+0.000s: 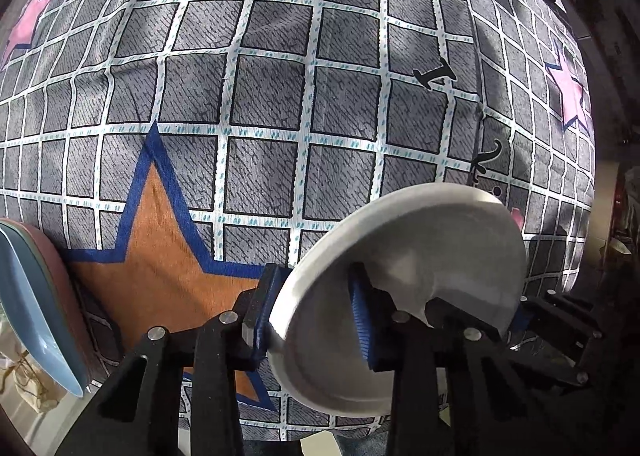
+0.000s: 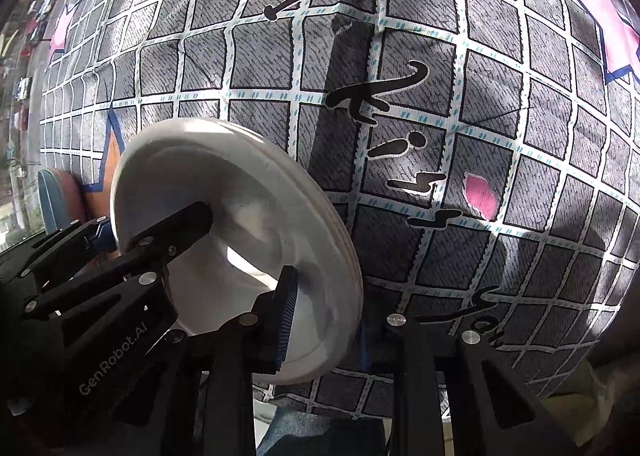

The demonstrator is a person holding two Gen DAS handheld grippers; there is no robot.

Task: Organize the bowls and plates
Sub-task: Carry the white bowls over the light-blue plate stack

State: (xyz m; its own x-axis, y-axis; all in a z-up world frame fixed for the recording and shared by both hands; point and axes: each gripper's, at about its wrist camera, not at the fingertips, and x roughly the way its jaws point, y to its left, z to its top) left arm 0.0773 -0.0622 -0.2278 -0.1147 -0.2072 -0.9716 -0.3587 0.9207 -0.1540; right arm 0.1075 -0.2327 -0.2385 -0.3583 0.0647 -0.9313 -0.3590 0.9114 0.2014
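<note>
A white plate is held tilted above the checked cloth. My left gripper is shut on its left rim, one blue pad outside and one inside. My right gripper is shut on the plate's opposite rim, and its black frame shows at the right in the left wrist view. The left gripper's black arm reaches in from the left in the right wrist view. A blue dish stacked on a brown one stands on edge at the far left, and also shows in the right wrist view.
A grey checked cloth with an orange star, pink stars and black lettering covers the surface. The cloth's edge and the floor lie at the bottom of both views.
</note>
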